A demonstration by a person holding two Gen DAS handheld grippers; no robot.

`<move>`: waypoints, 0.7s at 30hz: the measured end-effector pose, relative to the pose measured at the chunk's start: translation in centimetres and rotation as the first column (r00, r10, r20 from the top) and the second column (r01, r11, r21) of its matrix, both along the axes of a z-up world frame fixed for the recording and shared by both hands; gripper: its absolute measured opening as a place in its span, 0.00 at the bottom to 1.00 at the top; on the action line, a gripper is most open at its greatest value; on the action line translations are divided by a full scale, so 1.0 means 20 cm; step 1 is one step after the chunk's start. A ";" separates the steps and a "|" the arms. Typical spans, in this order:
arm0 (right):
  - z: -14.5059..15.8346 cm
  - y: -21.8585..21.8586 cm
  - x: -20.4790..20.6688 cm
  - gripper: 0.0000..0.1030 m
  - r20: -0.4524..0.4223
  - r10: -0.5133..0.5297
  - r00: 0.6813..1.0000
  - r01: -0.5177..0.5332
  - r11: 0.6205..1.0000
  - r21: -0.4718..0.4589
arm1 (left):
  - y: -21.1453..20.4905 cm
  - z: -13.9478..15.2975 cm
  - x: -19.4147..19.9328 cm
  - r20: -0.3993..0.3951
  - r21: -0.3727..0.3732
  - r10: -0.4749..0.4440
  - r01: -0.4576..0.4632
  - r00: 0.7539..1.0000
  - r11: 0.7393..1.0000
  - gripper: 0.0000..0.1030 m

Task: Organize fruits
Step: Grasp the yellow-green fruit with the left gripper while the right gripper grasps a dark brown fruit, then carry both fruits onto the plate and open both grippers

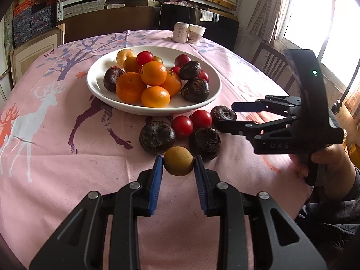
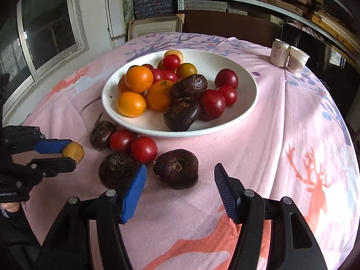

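Note:
My left gripper [image 1: 179, 164] is shut on a small yellow-brown fruit [image 1: 178, 160], held just above the pink cloth; from the right wrist the same gripper [image 2: 70, 154] and fruit [image 2: 73, 151] show at the left. My right gripper [image 2: 180, 168] stands open, its blue pads apart on either side of a dark brown fruit [image 2: 176, 168] lying on the cloth, not touching it. In the left wrist view the right gripper [image 1: 225, 115] brackets that dark fruit [image 1: 222, 113]. Beyond stands a white bowl [image 1: 94, 85] of oranges, red tomatoes and dark fruits.
Two red tomatoes [image 1: 182, 126] and two more dark fruits [image 1: 157, 136] lie loose in front of the bowl. Two paper cups [image 1: 189, 32] stand at the table's far edge. A wooden chair [image 1: 272, 63] stands by the window. A hand [image 1: 326, 159] grips the right tool.

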State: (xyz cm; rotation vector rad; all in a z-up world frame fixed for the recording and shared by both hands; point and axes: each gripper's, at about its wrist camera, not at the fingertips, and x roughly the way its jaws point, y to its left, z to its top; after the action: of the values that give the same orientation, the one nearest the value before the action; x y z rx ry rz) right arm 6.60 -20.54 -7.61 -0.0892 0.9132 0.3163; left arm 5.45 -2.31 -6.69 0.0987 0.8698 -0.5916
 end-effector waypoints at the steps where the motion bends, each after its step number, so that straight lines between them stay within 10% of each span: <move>1: -0.01 -0.01 0.02 0.56 -0.015 -0.011 1.000 0.012 1.000 0.017 | 0.00 0.00 0.00 -0.001 -0.001 0.002 -0.002 1.000 1.000 0.27; 2: 0.01 -0.02 0.02 0.44 -0.009 -0.014 1.000 0.015 0.999 0.039 | 0.01 0.00 0.00 -0.002 -0.001 0.005 -0.005 1.000 1.000 0.27; 12: 0.20 -0.19 -0.12 0.43 0.061 -0.092 0.994 0.075 0.968 0.239 | 0.04 0.11 0.03 0.044 -0.024 0.011 -0.010 0.999 1.000 0.27; 21: 0.44 -0.16 0.27 0.43 0.092 -0.129 0.987 0.096 0.949 0.299 | -0.15 0.36 0.43 0.151 -0.015 0.031 -0.029 0.988 0.999 0.27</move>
State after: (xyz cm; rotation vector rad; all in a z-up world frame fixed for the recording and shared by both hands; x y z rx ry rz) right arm 12.07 -23.80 1.10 0.2179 0.7493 0.3338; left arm 14.05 -5.32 0.42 0.1174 0.7196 -0.5540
